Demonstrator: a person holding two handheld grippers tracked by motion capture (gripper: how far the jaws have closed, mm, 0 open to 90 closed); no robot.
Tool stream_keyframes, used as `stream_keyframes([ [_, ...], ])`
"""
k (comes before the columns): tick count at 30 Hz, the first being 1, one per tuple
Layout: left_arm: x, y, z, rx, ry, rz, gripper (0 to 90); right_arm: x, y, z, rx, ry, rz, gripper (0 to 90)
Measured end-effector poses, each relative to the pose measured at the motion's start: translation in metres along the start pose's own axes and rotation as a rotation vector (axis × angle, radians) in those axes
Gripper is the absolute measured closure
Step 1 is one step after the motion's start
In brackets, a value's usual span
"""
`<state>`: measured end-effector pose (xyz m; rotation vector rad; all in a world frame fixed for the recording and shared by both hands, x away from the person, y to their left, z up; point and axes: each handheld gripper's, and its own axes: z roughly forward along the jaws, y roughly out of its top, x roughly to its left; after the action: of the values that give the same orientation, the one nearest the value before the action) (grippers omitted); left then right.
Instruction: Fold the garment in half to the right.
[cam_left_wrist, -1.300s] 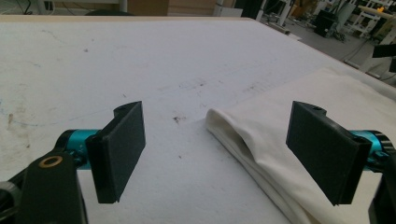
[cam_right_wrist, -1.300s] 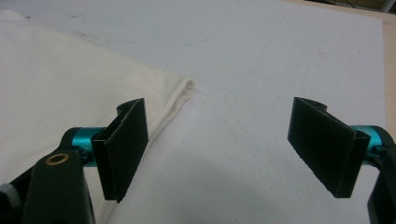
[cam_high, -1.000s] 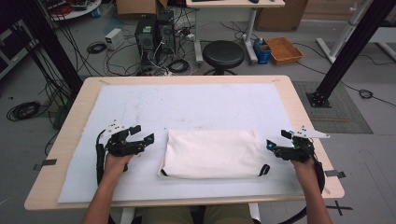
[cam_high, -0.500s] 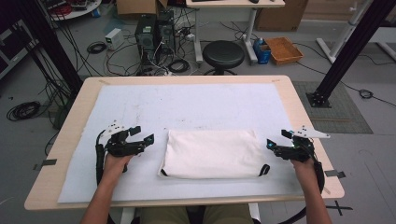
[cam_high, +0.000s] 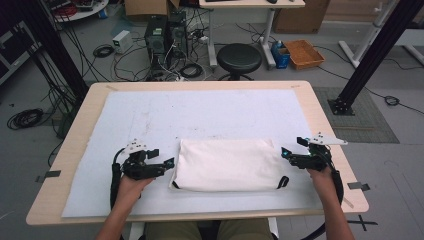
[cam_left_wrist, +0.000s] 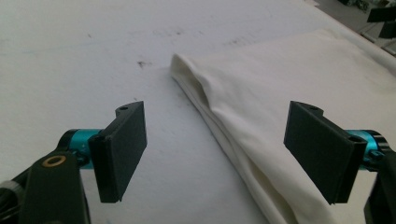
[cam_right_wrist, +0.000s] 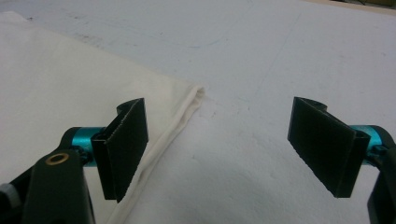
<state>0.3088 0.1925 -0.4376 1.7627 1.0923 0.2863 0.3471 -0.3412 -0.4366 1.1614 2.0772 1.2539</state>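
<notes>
Folded cream cloth bag (cam_high: 227, 164) lying flat on the white mat (cam_high: 200, 115) that covers the wooden surface (cam_high: 320, 115), near the front edge and roughly midway between the two hands. Black strap ends (cam_high: 283, 182) poking out at the bag's front right corner.

Left gripper (cam_high: 167, 162) held low just beside the bag's left edge, pointing toward it, not touching. Jaws released and spread wide; in the left gripper view, the bag's folded left edge (cam_left_wrist: 219, 116) running up between them, closer to the right-hand jaw, with nothing gripped.

Right gripper (cam_high: 286, 154) at the bag's right edge, just beside its far right corner, pointing inward. Jaws likewise released and wide apart; in the right gripper view, the bag's hemmed corner (cam_right_wrist: 187, 105) lying beneath the left-hand jaw, bare mat under the other, no contact visible.

Beyond the surface: a round black stool (cam_high: 239, 57), computer towers (cam_high: 167, 32) amid tangled cables on the floor, and an orange tray (cam_high: 303, 53).
</notes>
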Motion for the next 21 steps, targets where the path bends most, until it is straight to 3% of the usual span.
stream_keyframes([
  [4,-0.015,-0.005,0.005,0.037,-0.003,0.035,21.3,-0.001,0.001,-0.001,-0.009,-0.002,0.001,20.0],
  [7,-0.024,-0.009,0.009,0.090,0.035,0.058,21.9,0.001,0.002,-0.001,-0.006,0.000,-0.007,20.0],
  [10,-0.028,-0.015,0.006,0.127,0.058,0.083,34.3,0.004,0.002,-0.001,-0.009,0.004,-0.012,20.0],
  [14,-0.034,-0.026,-0.001,0.170,0.107,0.125,43.6,0.005,0.002,-0.002,-0.006,0.009,-0.006,20.0],
  [21,-0.040,-0.032,-0.003,0.167,0.118,0.180,49.2,0.010,0.004,-0.001,-0.002,0.023,-0.021,20.0],
])
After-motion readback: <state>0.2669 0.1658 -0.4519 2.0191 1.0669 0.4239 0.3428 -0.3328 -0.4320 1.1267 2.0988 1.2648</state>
